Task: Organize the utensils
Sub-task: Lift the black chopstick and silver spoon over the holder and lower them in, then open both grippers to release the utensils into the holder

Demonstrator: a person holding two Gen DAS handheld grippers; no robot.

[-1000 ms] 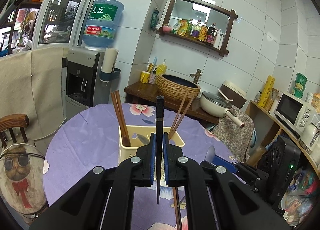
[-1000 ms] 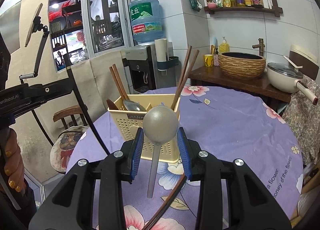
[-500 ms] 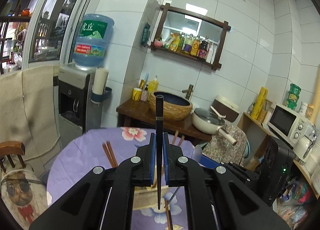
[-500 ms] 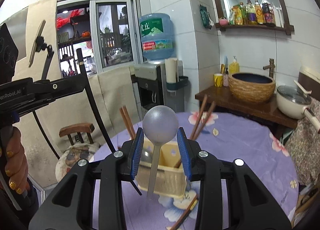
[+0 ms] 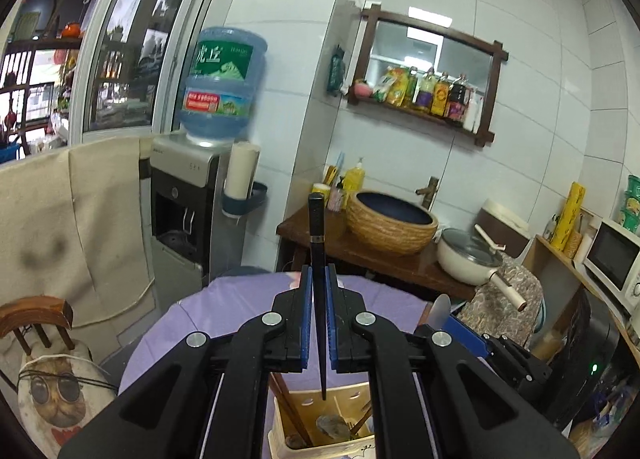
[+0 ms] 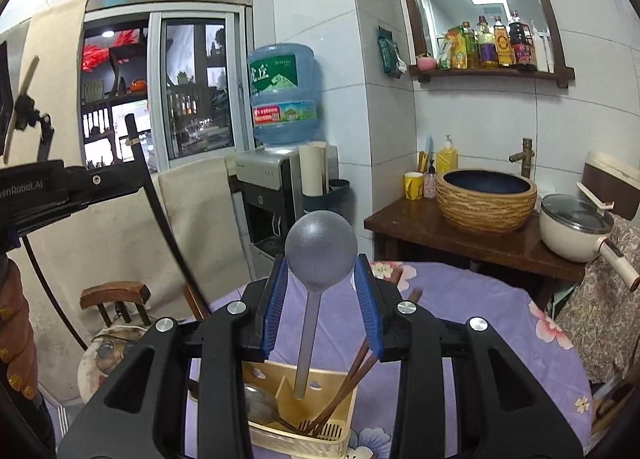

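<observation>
**Both utensils poised over the caddy**

The left gripper (image 5: pixel 319 291) has its blue pads pressed together on a black chopstick (image 5: pixel 316 243), pinching it partway along its length. The stick stands nearly upright, thick end above the jaws, thin tip hanging below them, directly over the yellow utensil caddy (image 5: pixel 352 407). The tip looks to sit just above the caddy's rear compartment, so the coming move is judged to be a straight descent along the stick's long axis.

The right gripper (image 6: pixel 322 291) is spread wider, its pads holding the round bowl of a grey spoon (image 6: pixel 320 251) from either side. The handle hangs straight down, its end above the caddy (image 6: pixel 304 383) close to the central divider; whether it touches cannot be told.

Inside the caddy, wooden chopsticks (image 6: pixel 344 391) lean in the right compartment and a metal spoon (image 6: pixel 260 407) lies in the left one. The caddy stands on a table with a purple floral cloth (image 6: pixel 472 323).

Both held utensils are vertical and right over the caddy; neither hand looks clearly nearer. A slight tilt could catch a tip on the divider or rim.
</observation>
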